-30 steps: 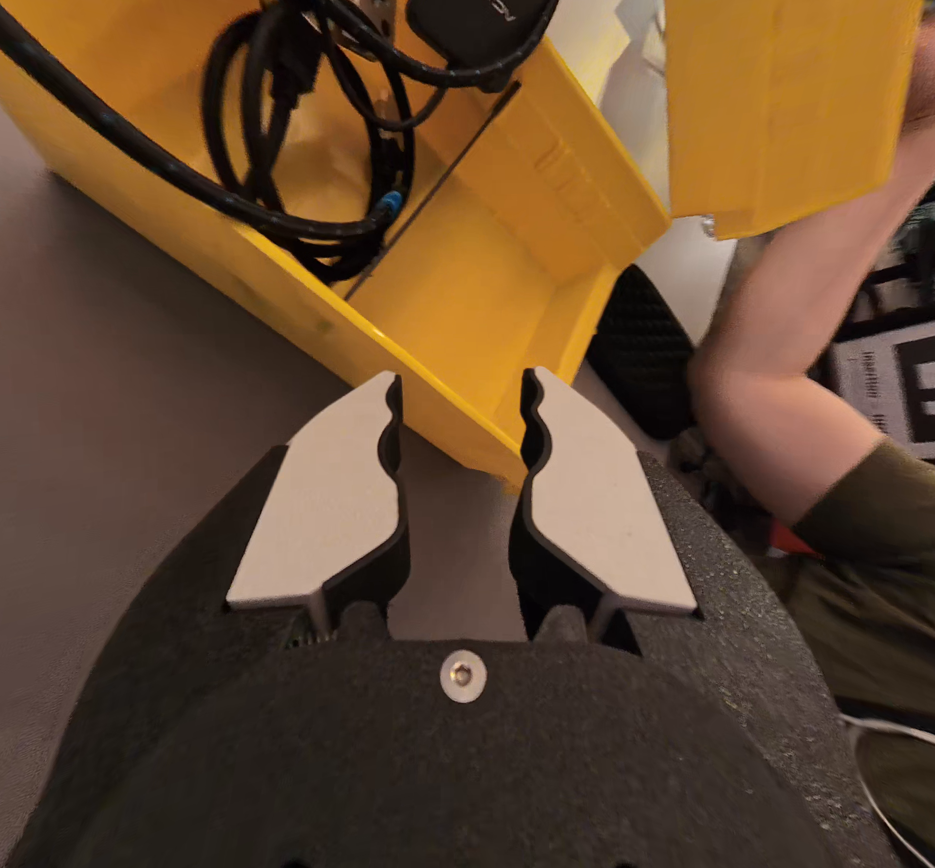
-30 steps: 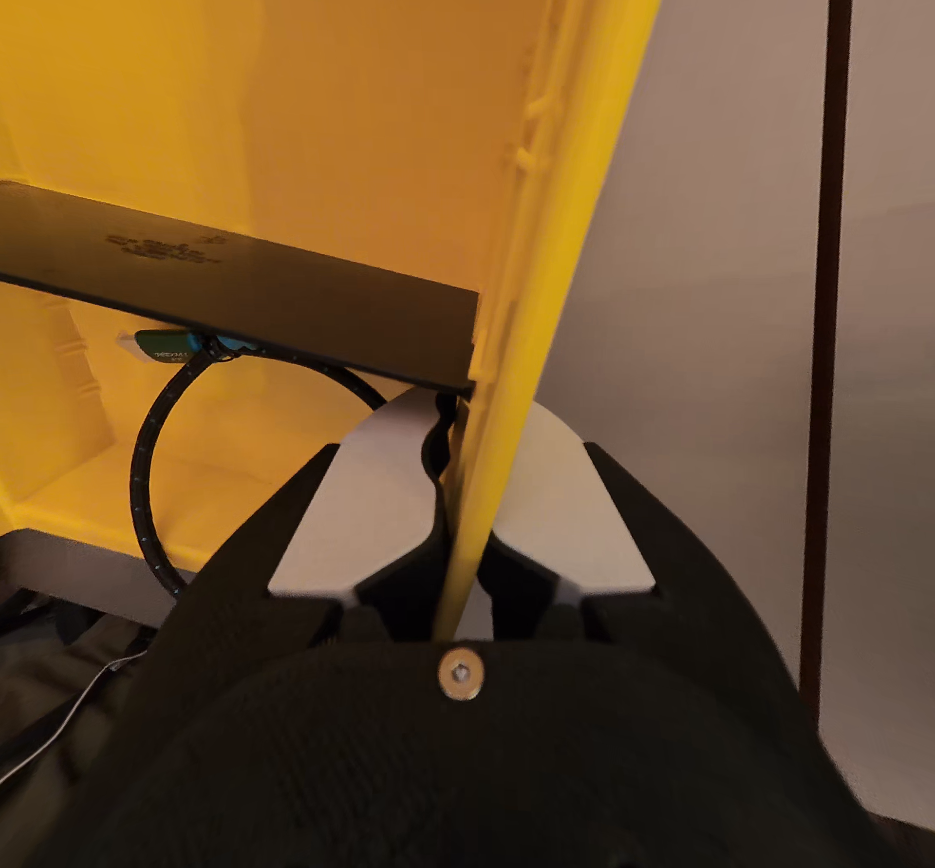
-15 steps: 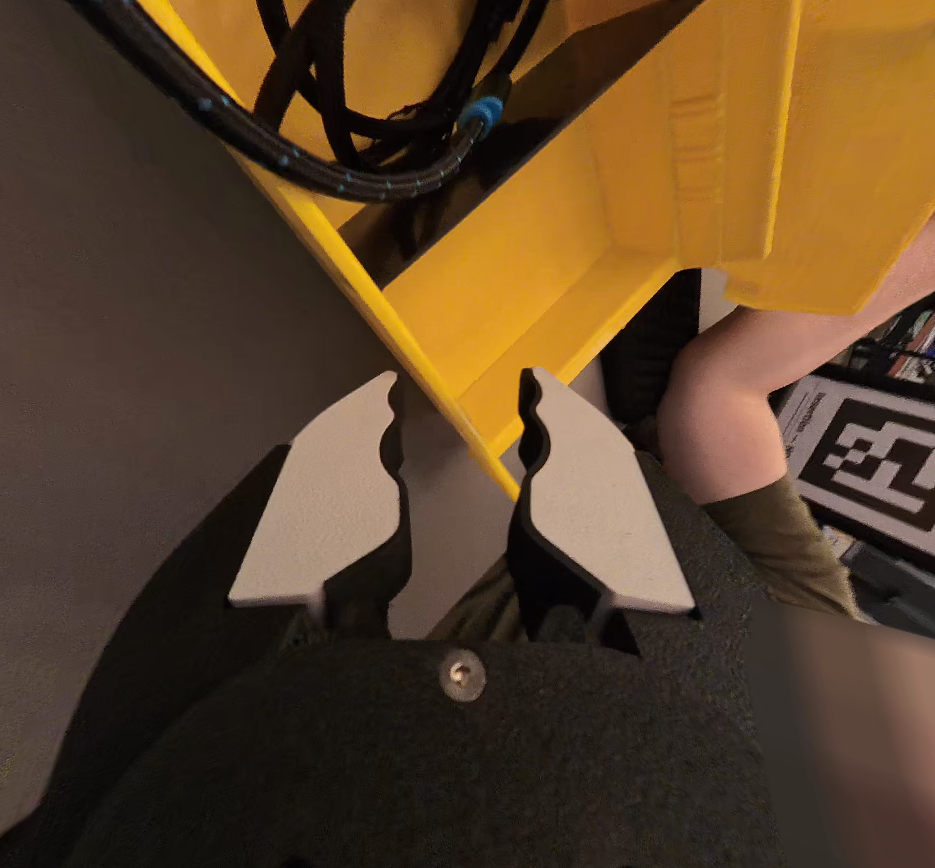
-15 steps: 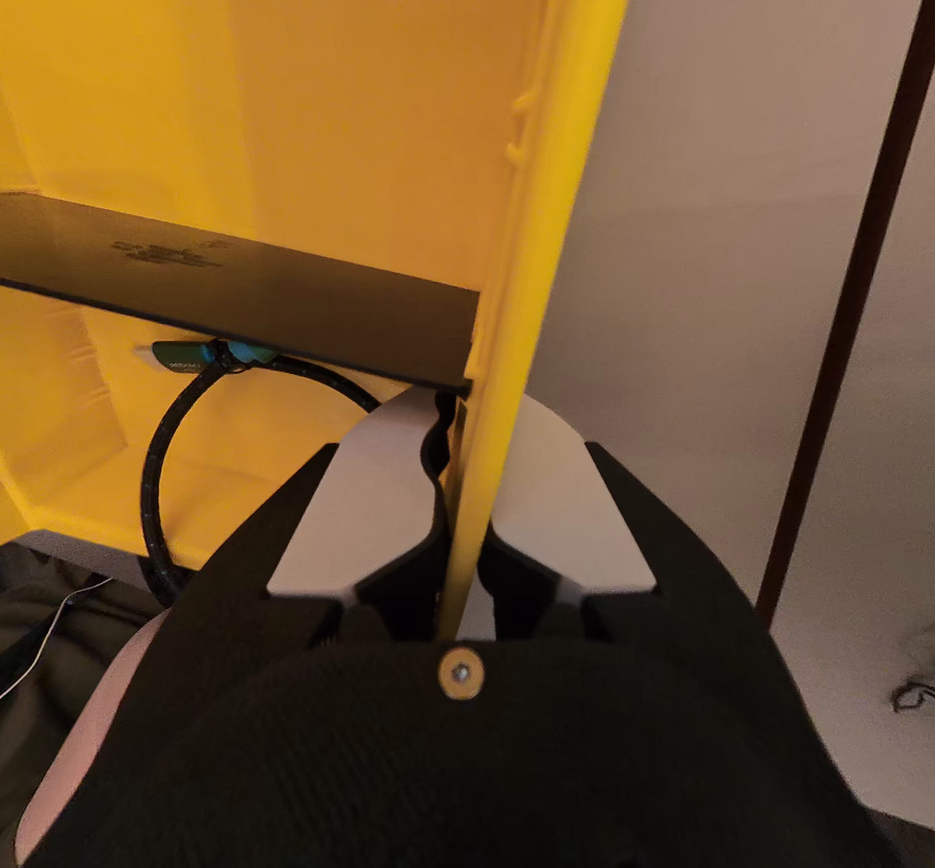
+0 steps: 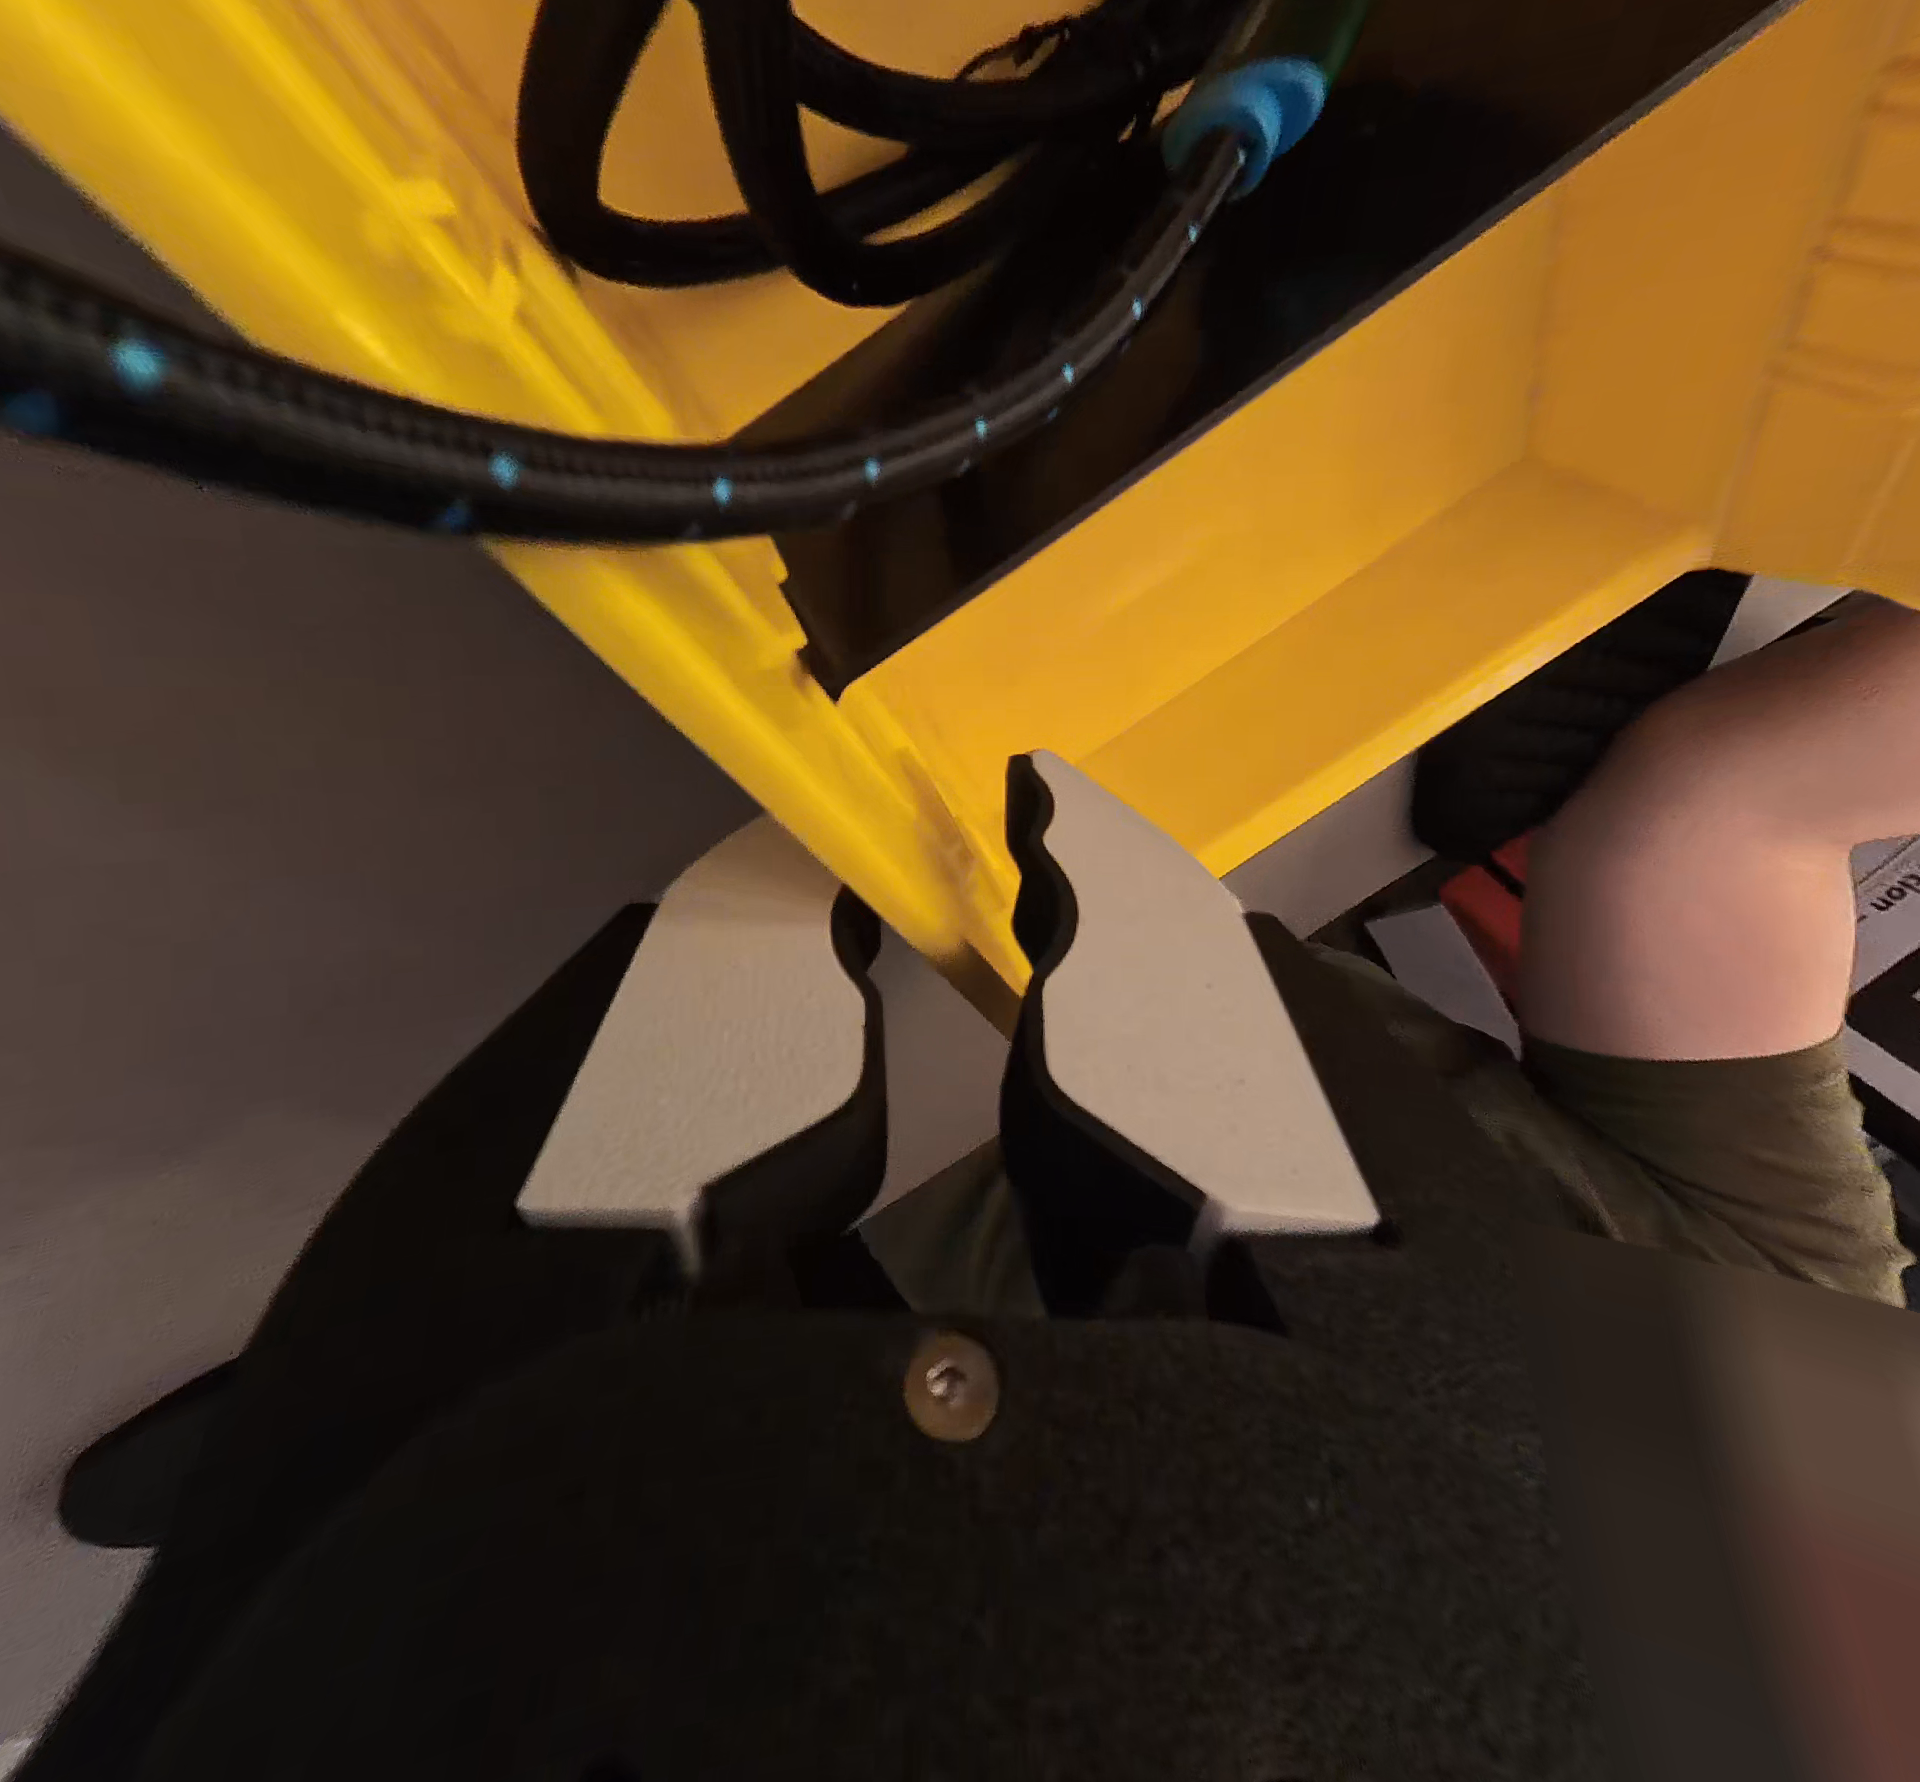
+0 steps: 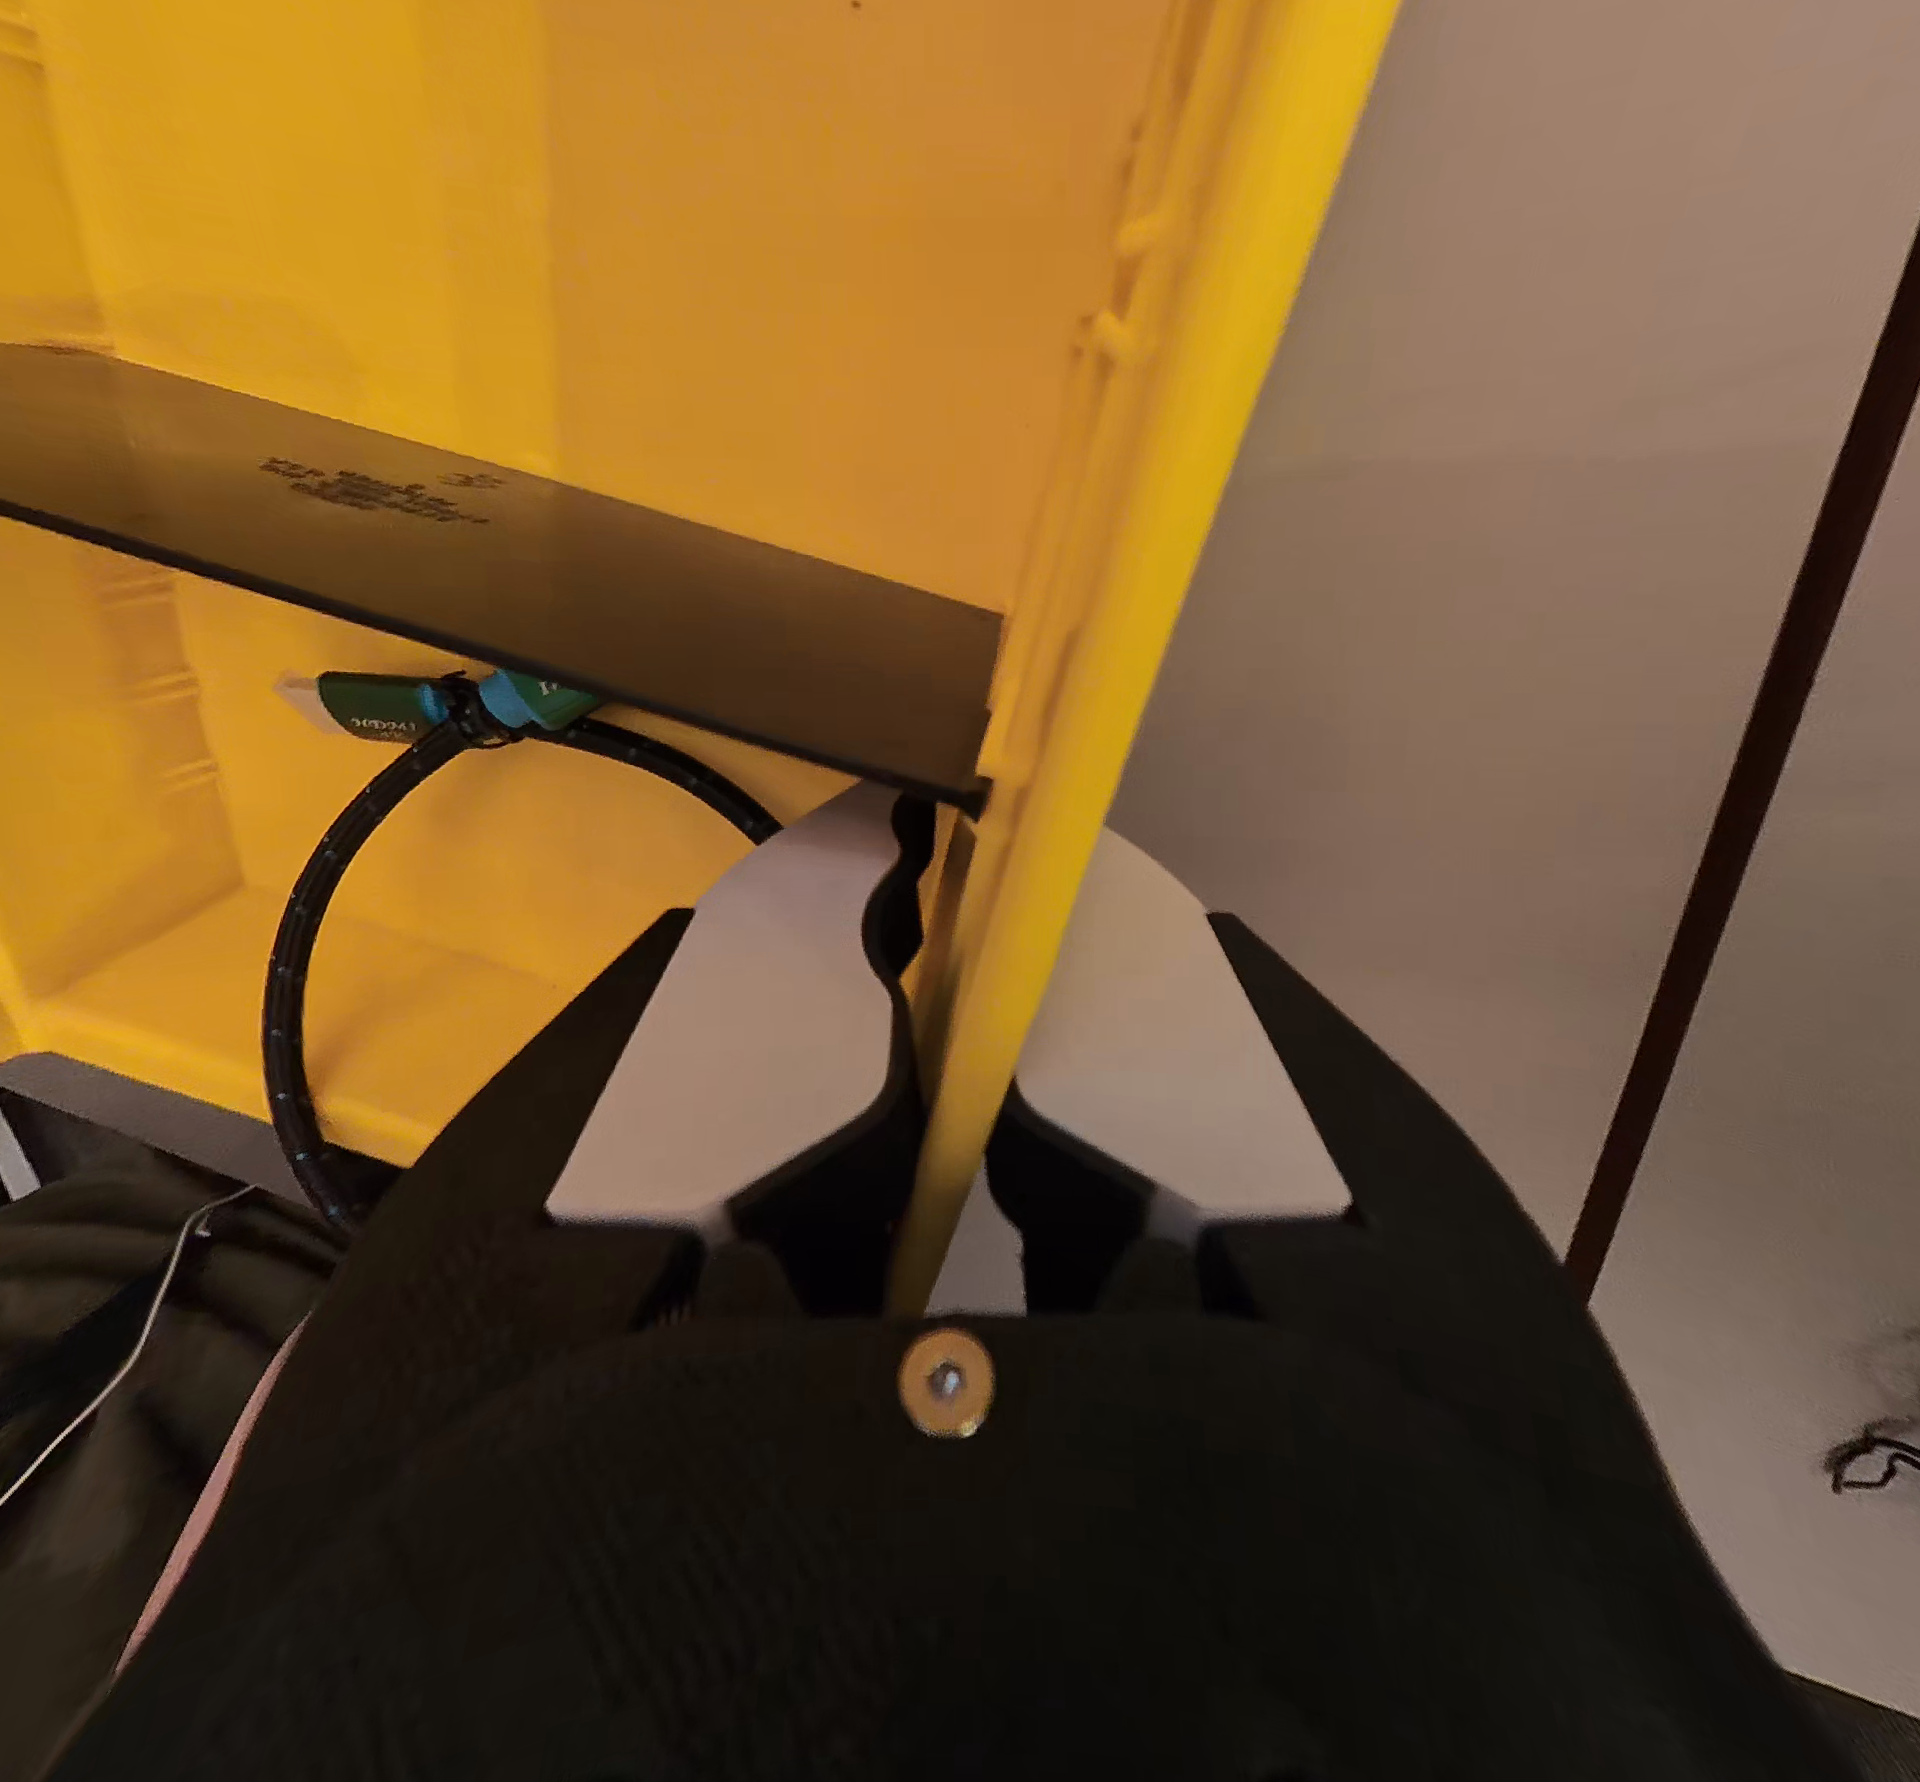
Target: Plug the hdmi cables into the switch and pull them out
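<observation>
A yellow bin (image 5: 1299, 589) with a black divider (image 5: 1351, 226) is tilted up. My left gripper (image 5: 925, 818) is shut on its near wall edge. In the bin lie a braided black hdmi cable with blue flecks (image 5: 623, 475), its blue-collared plug (image 5: 1247, 111) and a bundle of black cables (image 5: 727, 122). My right gripper (image 6: 997, 828) is shut on another wall of the bin (image 6: 727, 174). Under the divider (image 6: 520, 569) there, green plugs (image 6: 374, 709) and a cable loop (image 6: 312, 953) show. No switch is in view.
A person's bare arm (image 5: 1683, 849) with an olive sleeve (image 5: 1714, 1140) is at the right of the left wrist view. The grey table top (image 5: 260, 797) lies left of the bin. A pale wall (image 6: 1507, 485) with a dark vertical strip (image 6: 1766, 693) is behind the bin. Across from one pair of fingers to the other is roughly 45 cm.
My left gripper moved in onto the bin's wall edge and its fingers narrowed onto it. The bin tilted further and the cables slid. The right gripper kept its hold.
</observation>
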Available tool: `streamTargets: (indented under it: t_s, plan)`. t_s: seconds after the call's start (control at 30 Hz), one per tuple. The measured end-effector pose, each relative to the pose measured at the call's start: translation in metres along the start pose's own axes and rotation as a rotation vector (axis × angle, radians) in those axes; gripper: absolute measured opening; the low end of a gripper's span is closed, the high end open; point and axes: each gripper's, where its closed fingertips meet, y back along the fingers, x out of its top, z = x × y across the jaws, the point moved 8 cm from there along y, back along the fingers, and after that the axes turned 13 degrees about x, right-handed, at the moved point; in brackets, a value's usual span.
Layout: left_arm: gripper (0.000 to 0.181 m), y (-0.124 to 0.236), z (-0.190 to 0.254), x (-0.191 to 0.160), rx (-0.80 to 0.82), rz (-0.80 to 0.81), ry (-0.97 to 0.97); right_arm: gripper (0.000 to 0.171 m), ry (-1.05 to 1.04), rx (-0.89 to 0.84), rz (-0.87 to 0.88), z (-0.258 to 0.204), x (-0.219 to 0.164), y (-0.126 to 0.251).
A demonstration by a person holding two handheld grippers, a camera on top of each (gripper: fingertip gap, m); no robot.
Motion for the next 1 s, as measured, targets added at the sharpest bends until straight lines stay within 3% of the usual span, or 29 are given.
streamTargets:
  t_s: [0.1,0.47,1.0]
  plan:
    - [0.013,0.007,-0.017,-0.001,-0.017,0.025,-0.001,0.007,-0.008,-0.011,-0.019,0.000,0.001,-0.003]
    - [0.011,0.019,-0.085,-0.018,0.043,0.125,-0.028,0.010,0.047,-0.041,-0.093,-0.015,0.011,-0.015]
    - [0.012,0.025,-0.188,-0.097,0.045,0.226,0.173,0.011,0.085,-0.135,-0.183,-0.048,0.044,-0.042]
